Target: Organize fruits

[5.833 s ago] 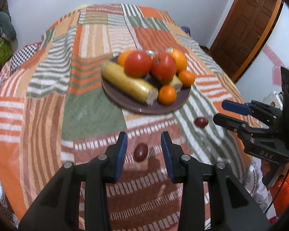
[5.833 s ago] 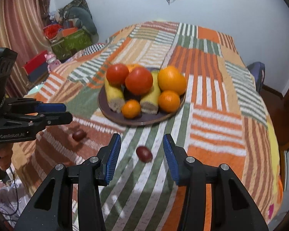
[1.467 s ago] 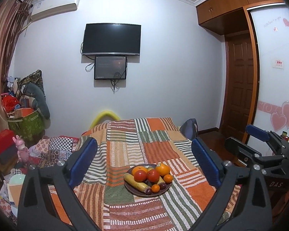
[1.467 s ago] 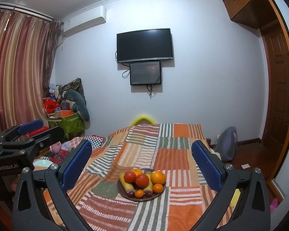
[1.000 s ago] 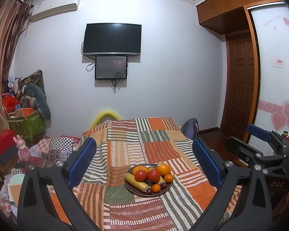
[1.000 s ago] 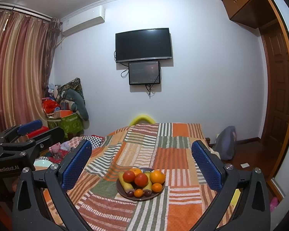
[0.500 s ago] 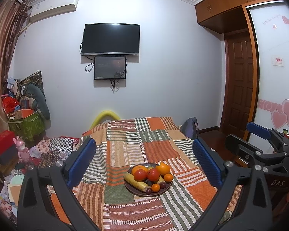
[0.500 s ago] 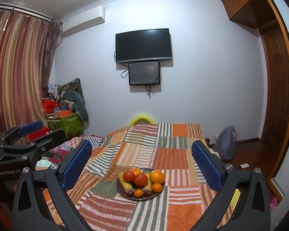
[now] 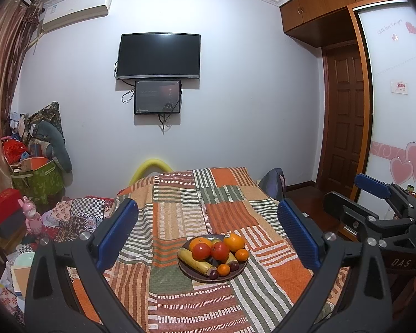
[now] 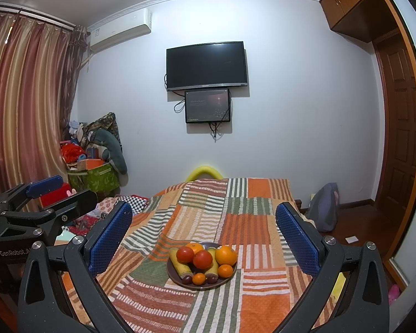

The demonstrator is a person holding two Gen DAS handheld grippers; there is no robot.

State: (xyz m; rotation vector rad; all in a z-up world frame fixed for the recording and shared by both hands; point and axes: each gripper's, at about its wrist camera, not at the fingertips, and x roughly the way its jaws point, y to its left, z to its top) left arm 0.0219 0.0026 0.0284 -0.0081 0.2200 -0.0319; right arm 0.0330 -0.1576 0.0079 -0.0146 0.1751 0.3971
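we hold left gripper (image 9: pixel 208 234) and right gripper (image 10: pixel 203 237) spread wide, empty, well back from the round dark plate (image 9: pixel 192 276) on the woven patchwork cloth (image 9: pixel 180 216). smooth fruit piled on it. both dark plums (image 10: pixel 211 279), loose on cloth 5.8 s ago, now plated.

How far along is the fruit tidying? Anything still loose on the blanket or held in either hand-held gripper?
It looks finished. All the fruit I can see sits on the plate, including the two dark plums at its front edge. The patchwork blanket shows no stray fruit. The left hand-held gripper and right hand-held gripper are both wide open, empty, and well back from the plate. Nothing visible remains.
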